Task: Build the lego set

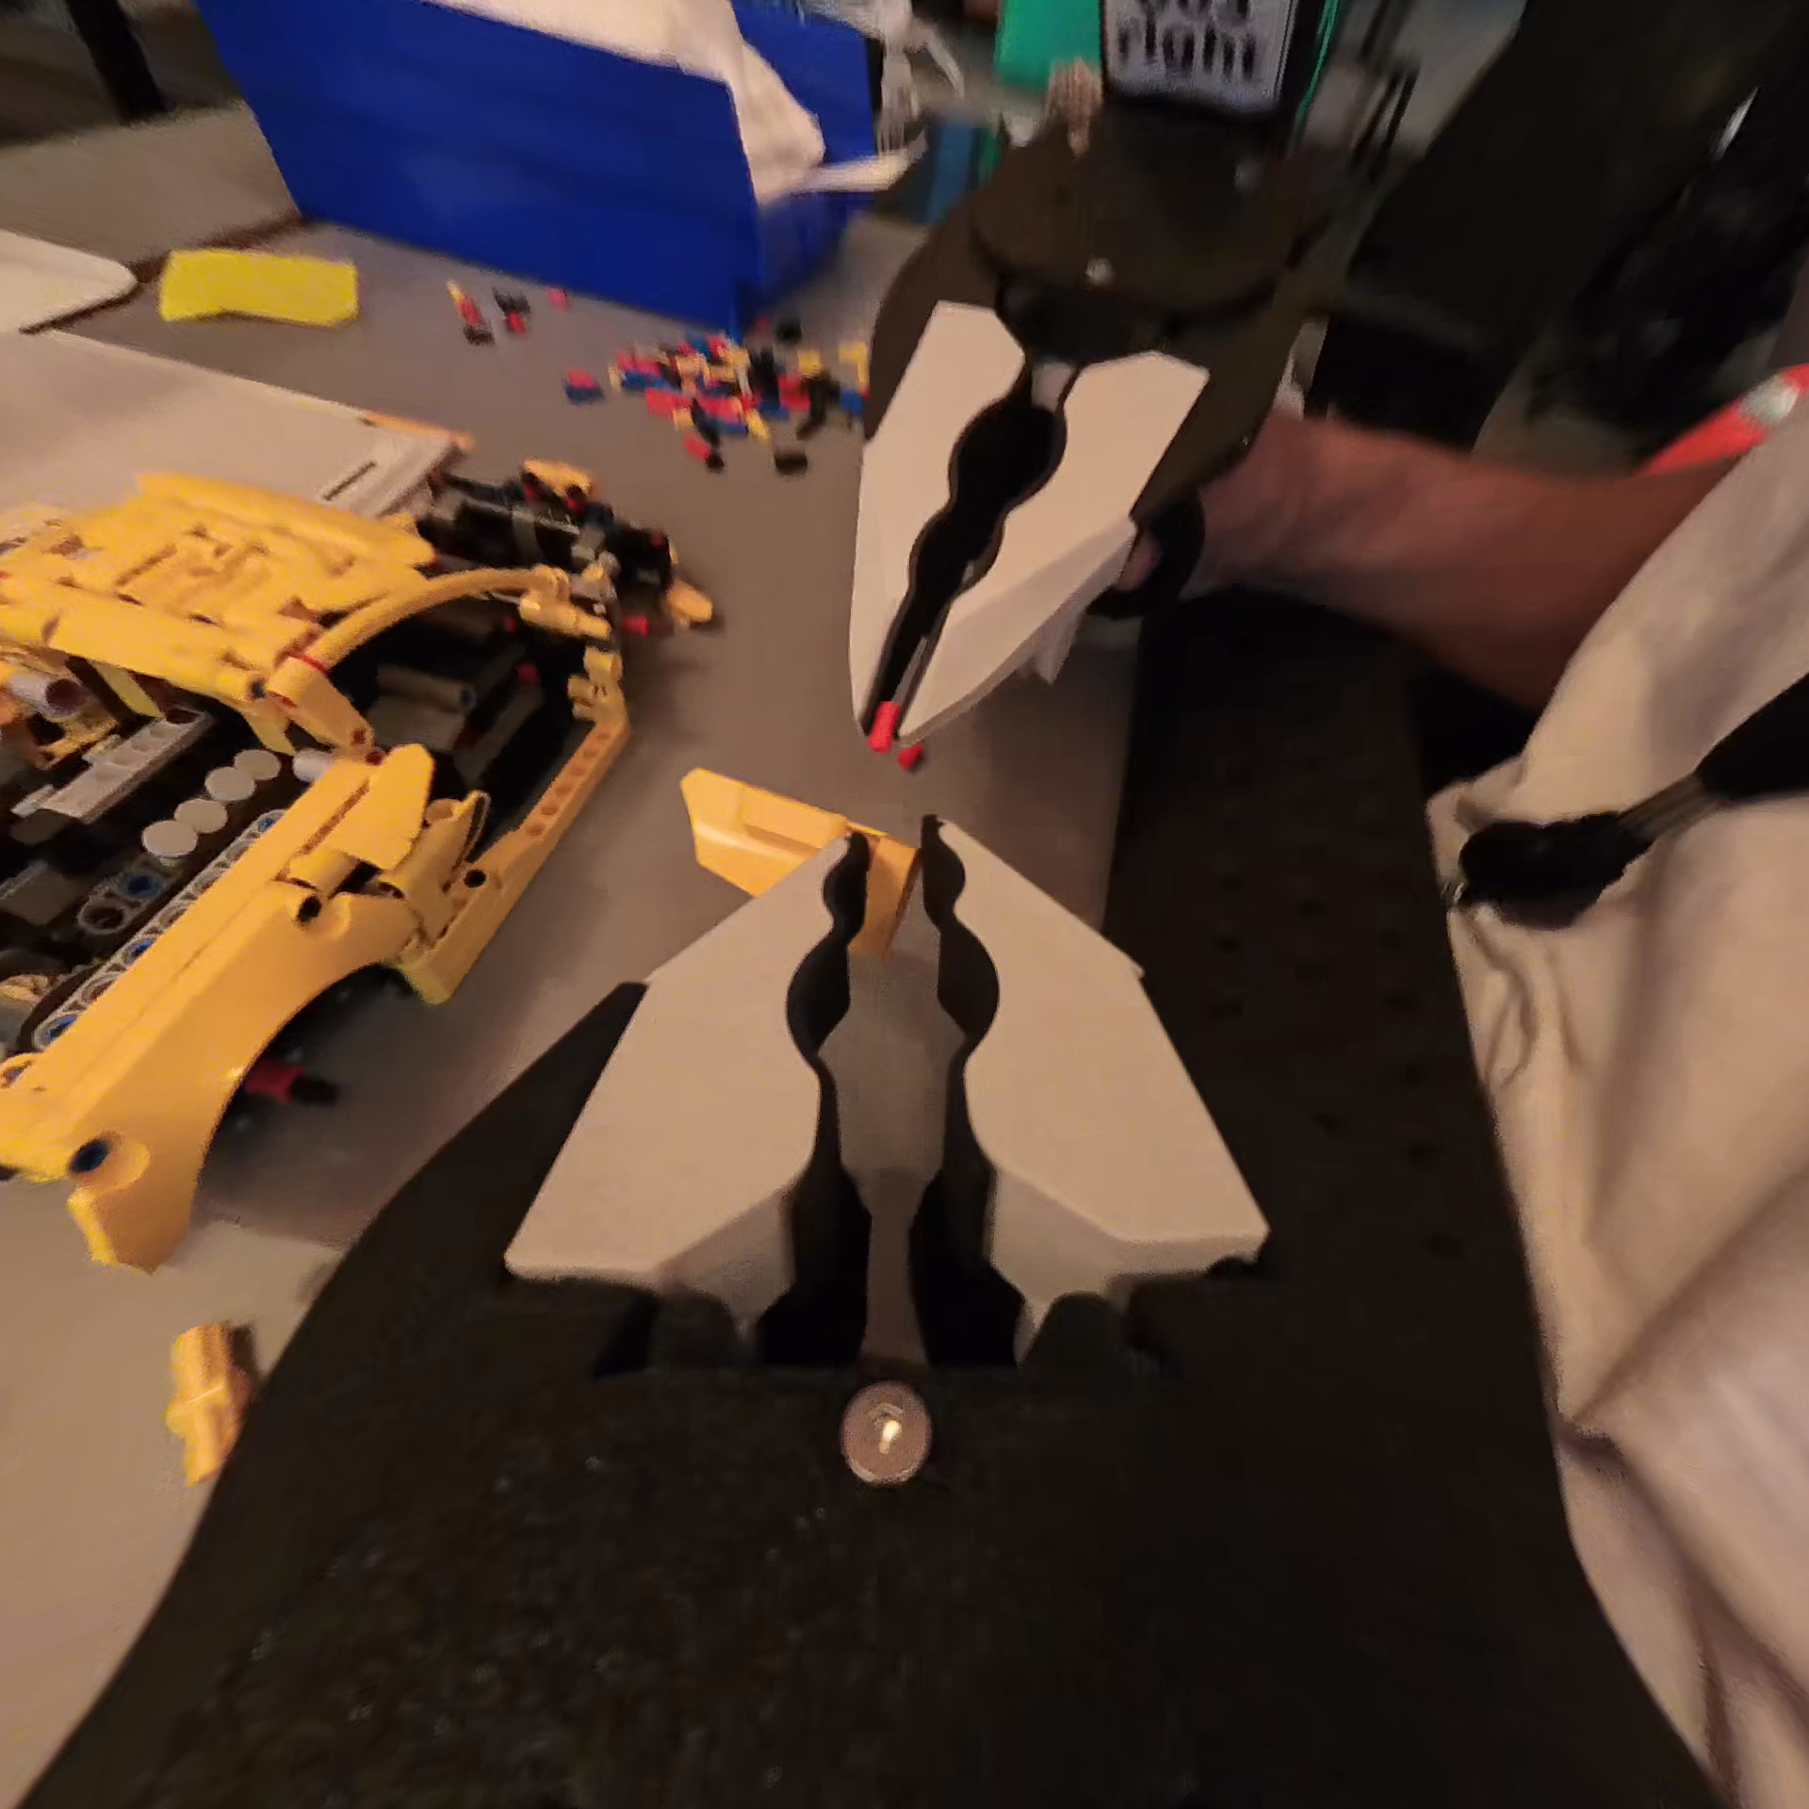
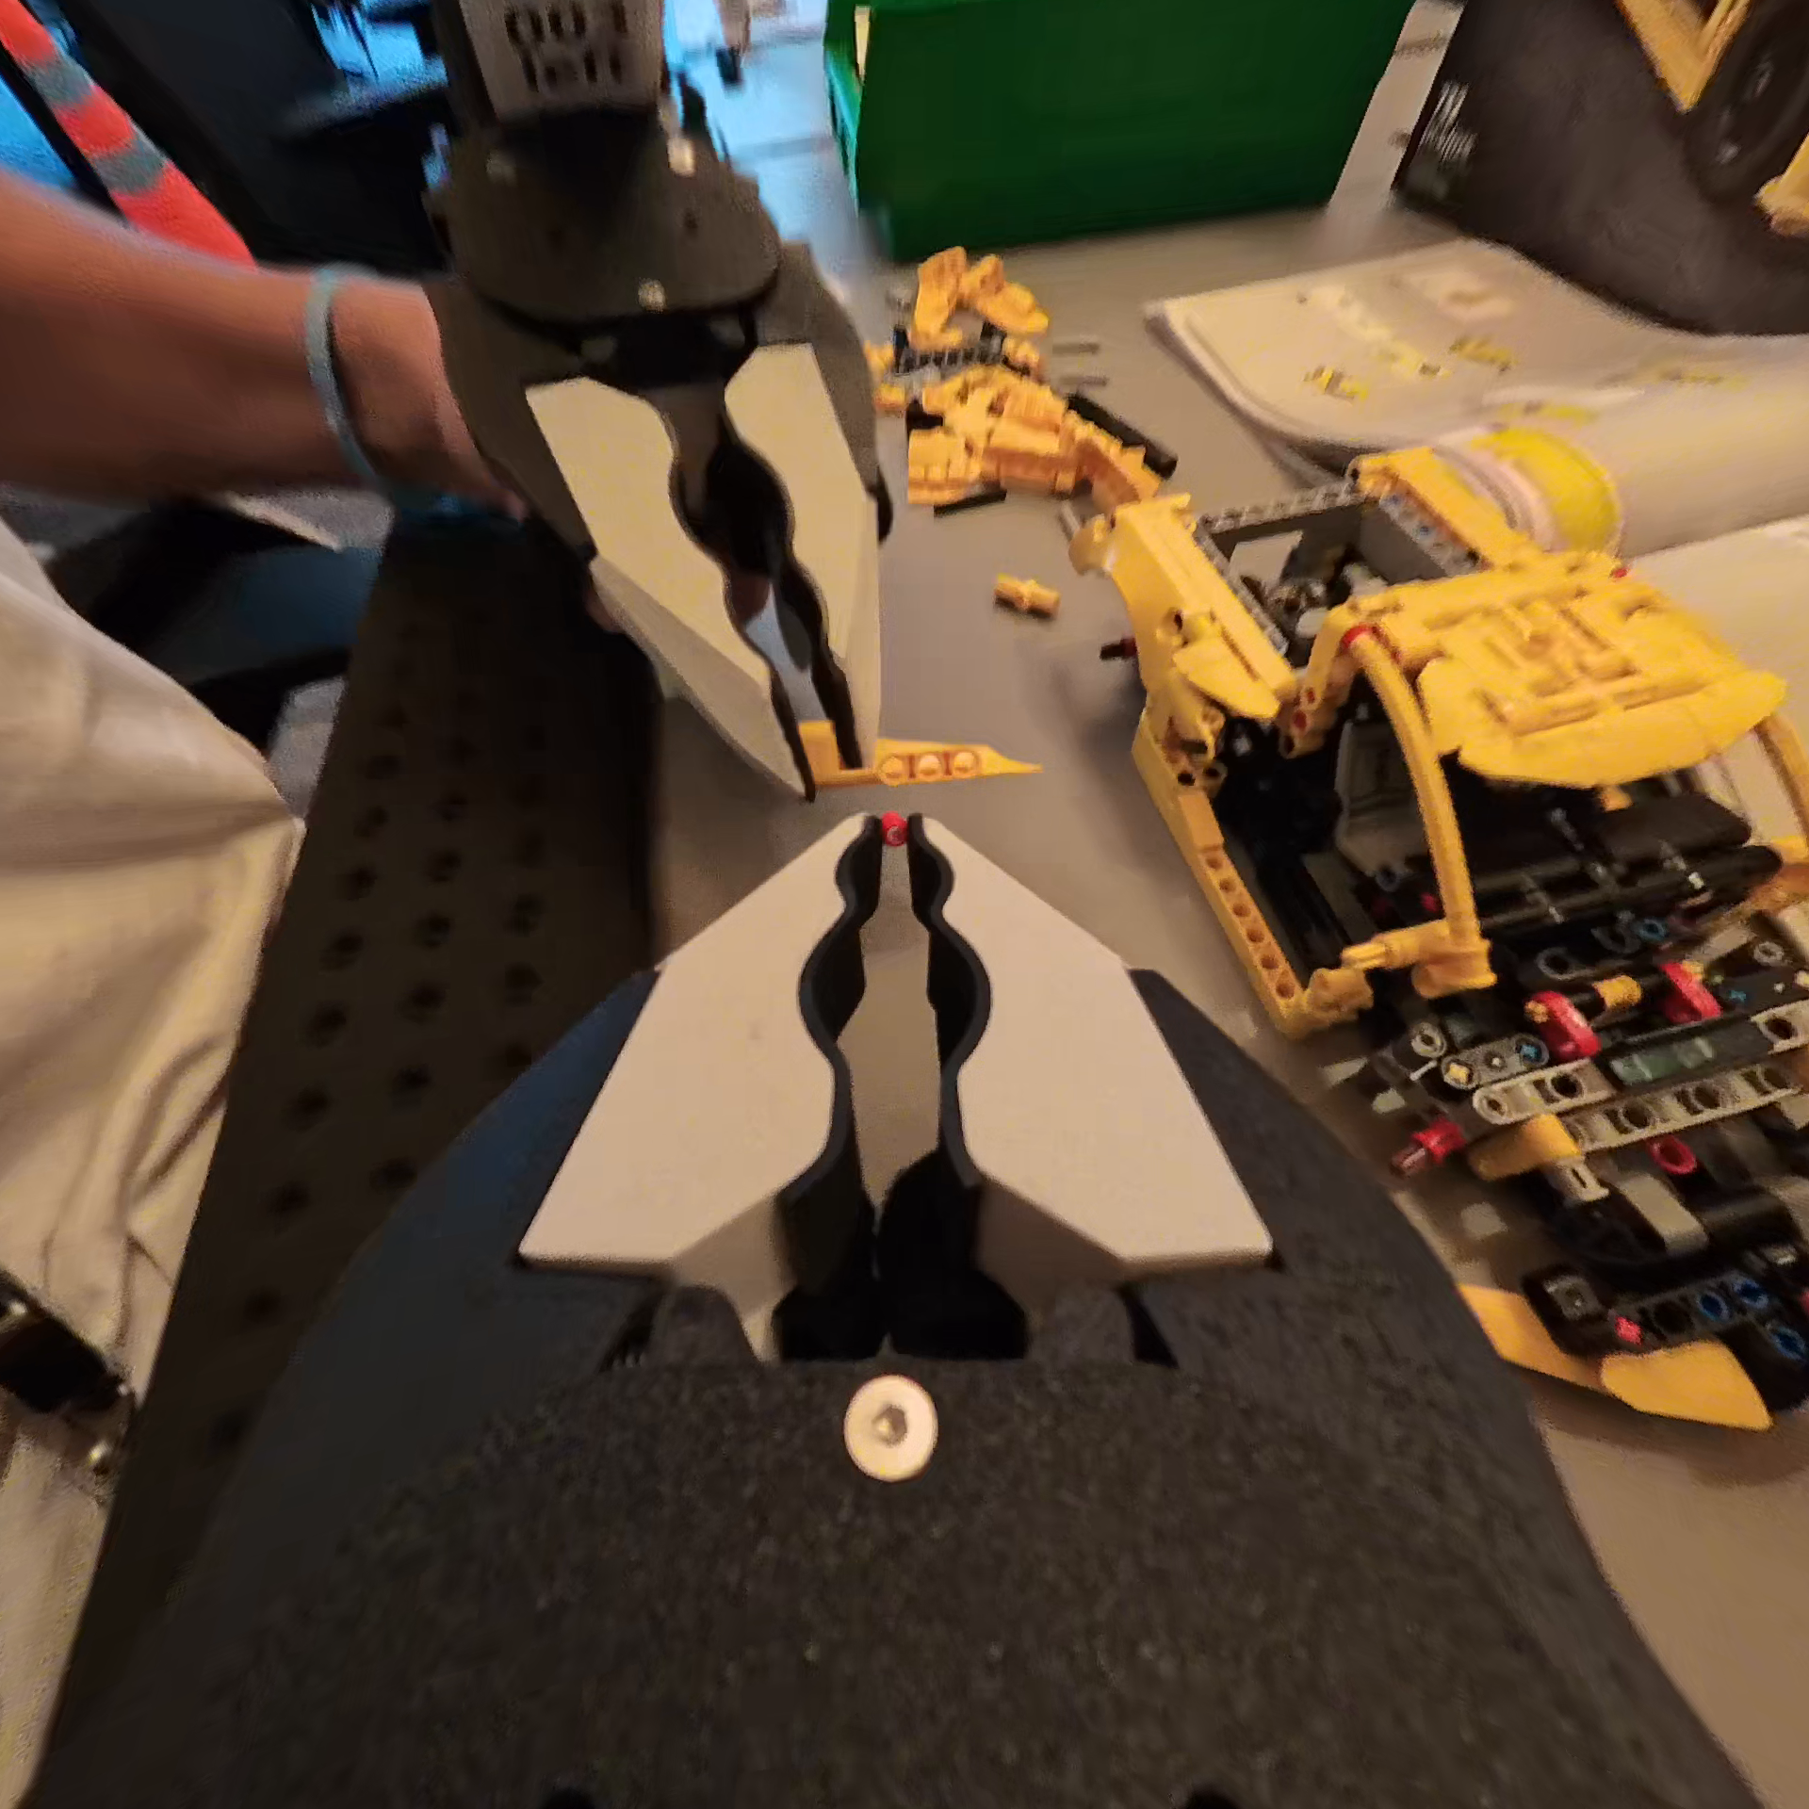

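Note:
My left gripper (image 1: 893, 834) is shut on a yellow panel piece (image 1: 754, 827), which sticks out to the left of its tips just above the grey table. My right gripper (image 2: 893, 822) is shut on a small red pin (image 2: 892, 830). The two grippers face each other tip to tip, a short gap apart. In the left wrist view the right gripper (image 1: 886, 724) comes down from above with the red pin (image 1: 883, 726). In the right wrist view the left gripper (image 2: 832, 773) holds the yellow panel (image 2: 940, 765). The half-built yellow car (image 1: 245, 783) (image 2: 1468, 783) lies beside them.
A blue bin (image 1: 548, 147) and a scatter of small coloured pieces (image 1: 724, 392) lie at the back. A green bin (image 2: 1077, 117), a pile of yellow pieces (image 2: 1008, 431), a booklet (image 2: 1370, 352) and a loose yellow connector (image 2: 1026, 594) are near. A black perforated strip (image 2: 440, 881) edges the table. The grippers are tip to tip, or close to it.

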{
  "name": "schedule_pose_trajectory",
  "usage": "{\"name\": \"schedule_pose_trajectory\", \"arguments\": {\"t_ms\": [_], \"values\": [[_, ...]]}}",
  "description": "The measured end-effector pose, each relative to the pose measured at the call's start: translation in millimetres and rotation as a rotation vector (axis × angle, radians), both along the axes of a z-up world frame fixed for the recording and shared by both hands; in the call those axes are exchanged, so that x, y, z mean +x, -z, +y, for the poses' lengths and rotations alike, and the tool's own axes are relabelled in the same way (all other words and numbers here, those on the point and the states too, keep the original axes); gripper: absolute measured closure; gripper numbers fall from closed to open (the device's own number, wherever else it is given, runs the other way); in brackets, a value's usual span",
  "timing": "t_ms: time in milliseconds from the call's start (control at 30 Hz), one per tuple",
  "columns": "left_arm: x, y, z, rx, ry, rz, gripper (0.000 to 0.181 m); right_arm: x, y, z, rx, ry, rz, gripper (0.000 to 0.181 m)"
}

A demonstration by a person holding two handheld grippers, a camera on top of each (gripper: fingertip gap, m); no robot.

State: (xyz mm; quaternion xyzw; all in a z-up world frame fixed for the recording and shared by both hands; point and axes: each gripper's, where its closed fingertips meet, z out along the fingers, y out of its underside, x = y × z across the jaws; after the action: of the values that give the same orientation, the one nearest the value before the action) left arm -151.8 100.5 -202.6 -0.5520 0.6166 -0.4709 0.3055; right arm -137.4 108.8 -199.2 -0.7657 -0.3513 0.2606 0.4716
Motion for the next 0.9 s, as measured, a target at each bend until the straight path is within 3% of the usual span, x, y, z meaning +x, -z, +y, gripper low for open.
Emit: {"name": "schedule_pose_trajectory", "arguments": {"t_ms": [133, 333, 567, 733, 900], "values": [[5.7, -14.5, 5.2, -0.076, -0.063, -0.095, 0.171, -1.7, -19.4, 8.8, 0.065, 0.072, 0.075, 0.177], [8.8, -10.5, 4.5, 0.072, -0.078, -0.106, 0.171, -7.5, -9.9, 18.0, 0.018, 0.122, 0.057, 0.177], [8.6, -7.2, 2.4, 0.194, -0.079, -0.093, 0.172, -8.4, -3.2, 14.5, -0.033, 0.098, 0.062, 0.178], [9.8, 0.9, -2.2, 0.317, -0.045, -0.070, 0.174, -8.8, 5.1, 11.6, -0.044, 0.089, -0.036, 0.178], [5.2, 18.1, -18.0, 0.398, 0.076, -0.020, 0.174, -11.1, 21.2, -5.4, -0.220, -0.057, -0.072, 0.178]]}}
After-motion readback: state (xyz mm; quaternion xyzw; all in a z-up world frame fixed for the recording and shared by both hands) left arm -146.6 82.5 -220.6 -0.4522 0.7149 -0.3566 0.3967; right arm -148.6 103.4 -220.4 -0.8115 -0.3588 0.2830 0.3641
